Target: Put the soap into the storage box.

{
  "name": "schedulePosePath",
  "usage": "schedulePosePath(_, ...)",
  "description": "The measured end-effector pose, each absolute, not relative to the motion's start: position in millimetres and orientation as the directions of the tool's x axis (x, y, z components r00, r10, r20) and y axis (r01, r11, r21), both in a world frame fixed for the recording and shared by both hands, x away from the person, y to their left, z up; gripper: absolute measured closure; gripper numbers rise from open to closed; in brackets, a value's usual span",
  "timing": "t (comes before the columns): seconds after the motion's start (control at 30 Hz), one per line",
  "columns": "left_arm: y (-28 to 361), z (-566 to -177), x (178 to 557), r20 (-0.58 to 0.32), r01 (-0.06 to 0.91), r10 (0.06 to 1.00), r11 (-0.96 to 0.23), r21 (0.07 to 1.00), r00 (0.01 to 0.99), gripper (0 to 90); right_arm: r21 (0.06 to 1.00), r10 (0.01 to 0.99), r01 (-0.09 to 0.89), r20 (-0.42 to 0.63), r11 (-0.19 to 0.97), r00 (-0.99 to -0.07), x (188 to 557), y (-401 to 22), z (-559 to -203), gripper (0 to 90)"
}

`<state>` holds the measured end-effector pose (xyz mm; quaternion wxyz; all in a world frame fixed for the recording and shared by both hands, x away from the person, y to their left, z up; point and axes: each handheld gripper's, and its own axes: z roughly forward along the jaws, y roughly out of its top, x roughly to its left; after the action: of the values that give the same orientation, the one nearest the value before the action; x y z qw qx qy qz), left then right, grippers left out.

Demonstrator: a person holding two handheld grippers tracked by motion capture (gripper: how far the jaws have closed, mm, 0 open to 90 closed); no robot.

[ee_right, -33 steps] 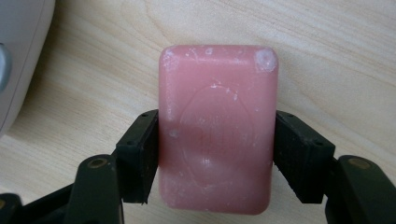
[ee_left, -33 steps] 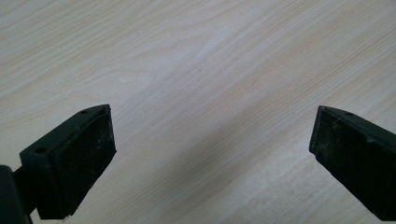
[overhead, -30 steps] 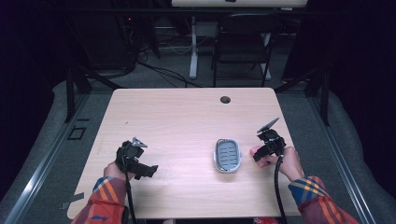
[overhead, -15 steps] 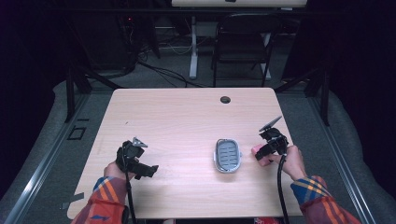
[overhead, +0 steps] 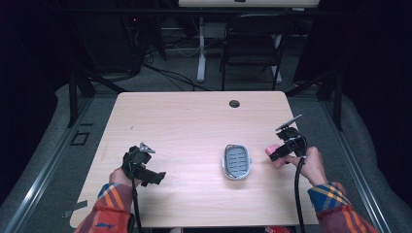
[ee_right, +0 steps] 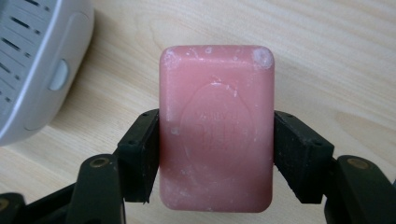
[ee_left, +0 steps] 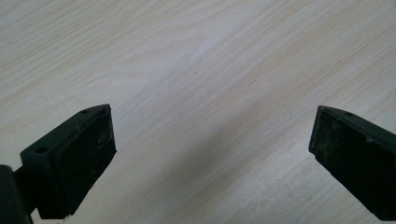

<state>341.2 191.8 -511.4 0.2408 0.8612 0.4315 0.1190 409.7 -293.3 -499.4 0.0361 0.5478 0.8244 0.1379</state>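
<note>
Shifted slightly toward 3 o'clock since the earlier frame, right gripper [ee_right: 216, 154] clamps a pink soap bar [ee_right: 216, 126] just beside the grey soap dish [overhead: 236, 161], at its 3 o'clock; left gripper [ee_left: 212, 154] spread wide over bare table [overhead: 194, 126].

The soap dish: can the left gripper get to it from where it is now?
Probably yes. The left gripper is open, holds nothing, and bare table lies between it and the soap dish. The right gripper, shut on the pink soap, is beyond the dish.
</note>
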Motion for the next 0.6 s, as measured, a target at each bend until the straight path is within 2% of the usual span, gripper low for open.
schedulePosePath(0.2,192.0,-511.3,341.1,-0.003,0.688,0.801,-0.511,0.516,0.598,0.4,0.306,0.915,0.886,0.095,0.349,-0.393,406.9,-290.1,-488.8,36.8)
schedulePosePath(0.6,191.6,-511.4,341.3,-0.001,0.687,0.800,-0.514,0.514,0.600,0.4,0.289,0.891,0.870,0.102,0.399,-0.442,406.3,-287.9,-470.8,37.0)
